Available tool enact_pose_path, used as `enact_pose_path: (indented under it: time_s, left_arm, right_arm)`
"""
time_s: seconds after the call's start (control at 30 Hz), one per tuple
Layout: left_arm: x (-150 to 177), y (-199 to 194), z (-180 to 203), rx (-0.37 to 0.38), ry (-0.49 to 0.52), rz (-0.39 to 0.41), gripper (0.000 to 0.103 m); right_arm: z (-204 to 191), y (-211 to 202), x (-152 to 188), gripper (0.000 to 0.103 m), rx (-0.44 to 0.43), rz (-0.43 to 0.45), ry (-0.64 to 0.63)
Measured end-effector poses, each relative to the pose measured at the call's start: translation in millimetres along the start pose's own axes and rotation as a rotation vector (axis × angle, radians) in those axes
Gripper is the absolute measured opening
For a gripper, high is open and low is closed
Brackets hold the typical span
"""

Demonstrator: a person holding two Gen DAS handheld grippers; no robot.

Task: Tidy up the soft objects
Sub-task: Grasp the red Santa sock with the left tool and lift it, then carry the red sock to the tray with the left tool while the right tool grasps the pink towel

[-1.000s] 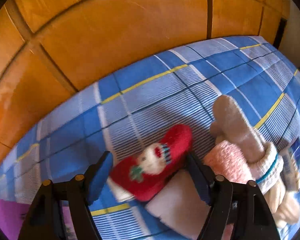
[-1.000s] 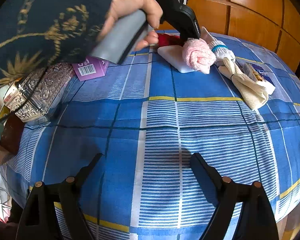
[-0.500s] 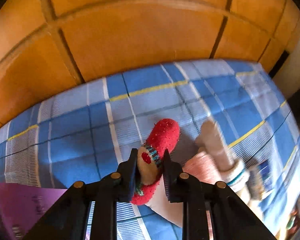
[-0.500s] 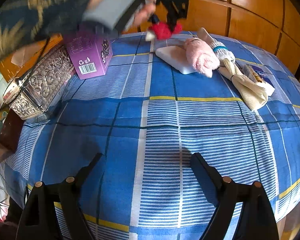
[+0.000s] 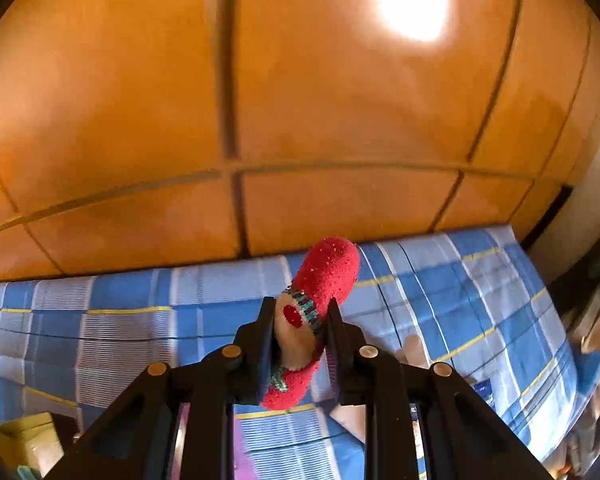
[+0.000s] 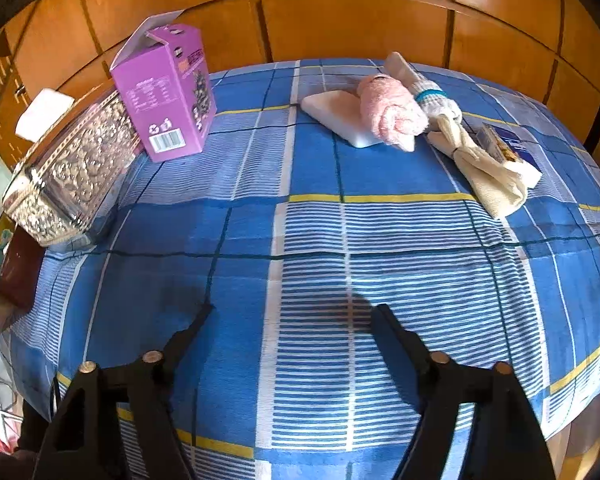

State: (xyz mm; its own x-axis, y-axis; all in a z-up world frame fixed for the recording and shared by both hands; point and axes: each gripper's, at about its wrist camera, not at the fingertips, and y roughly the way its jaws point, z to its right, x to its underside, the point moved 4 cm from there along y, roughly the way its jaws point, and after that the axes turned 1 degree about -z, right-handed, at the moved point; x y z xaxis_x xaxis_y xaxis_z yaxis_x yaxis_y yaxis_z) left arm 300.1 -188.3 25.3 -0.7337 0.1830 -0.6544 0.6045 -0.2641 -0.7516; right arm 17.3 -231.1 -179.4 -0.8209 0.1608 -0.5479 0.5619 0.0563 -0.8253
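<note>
Red fleece sock point(image 5: 320, 312) is hanging pinched mid-body in the left gripper point(image 5: 298, 344), clear above the checked bedspread point(image 5: 100, 332), likely for carrying off to sort. Right gripper point(image 6: 292, 316) is hovering empty, jaws just narrowing. Purple box point(image 6: 168, 92) is standing flap-open; contents unseen.

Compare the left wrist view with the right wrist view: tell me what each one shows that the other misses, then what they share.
Only the left wrist view shows the left gripper, its fingers shut on the red sock, lifted clear of the bed.

Only the right wrist view shows the right gripper, open over bare cloth, its fingers having just been closing with nothing between them, plus the purple box, the silver ornate box, the pink sock on the white pad, and the cream cloth.

Both show the blue checked bedsheet and the wooden panelling.
</note>
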Motion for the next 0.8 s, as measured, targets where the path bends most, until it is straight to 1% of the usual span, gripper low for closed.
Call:
enact_pose_path:
  time_s: [0.07, 0.13, 0.2, 0.27, 0.33, 0.43, 0.6, 0.7, 0.77, 0.8]
  left_arm:
    - [-3, -13, -18, -0.002, -0.026, 0.027, 0.023]
    - [-4, -29, -41, -0.025, -0.050, 0.060, 0.023]
    - [-3, -48, -65, -0.048, -0.053, 0.103, 0.023]
    - [4, -62, -87, -0.061, -0.058, 0.125, 0.023]
    - [14, -77, -112, -0.075, -0.071, 0.136, 0.023]
    - [37, -104, -146, -0.119, -0.060, 0.178, 0.023]
    - [86, -130, -206, -0.139, -0.140, 0.159, 0.023]
    - [122, -146, -241, -0.148, -0.206, 0.147, 0.023]
    - [144, -153, -259, -0.155, -0.252, 0.136, 0.023]
    - [155, -156, -267, -0.167, -0.273, 0.133, 0.023]
  right_arm:
    - [9, -1, -3, 0.068, -0.029, -0.007, 0.050]
    - [18, -3, -7, 0.067, -0.043, -0.008, 0.095]
    - [26, -5, -10, 0.064, -0.050, -0.013, 0.121]
    - [34, -7, -18, 0.050, -0.075, -0.013, 0.139]
    - [46, -12, -32, 0.050, -0.070, 0.015, 0.151]
    - [60, -19, -58, 0.050, -0.080, 0.064, 0.169]
    - [72, -13, -106, 0.050, -0.053, 0.100, 0.169]
    - [79, -2, -132, 0.050, -0.047, 0.097, 0.174]
    - [79, 11, -147, 0.050, -0.047, 0.071, 0.164]
    - [78, 17, -153, 0.050, -0.032, 0.060, 0.161]
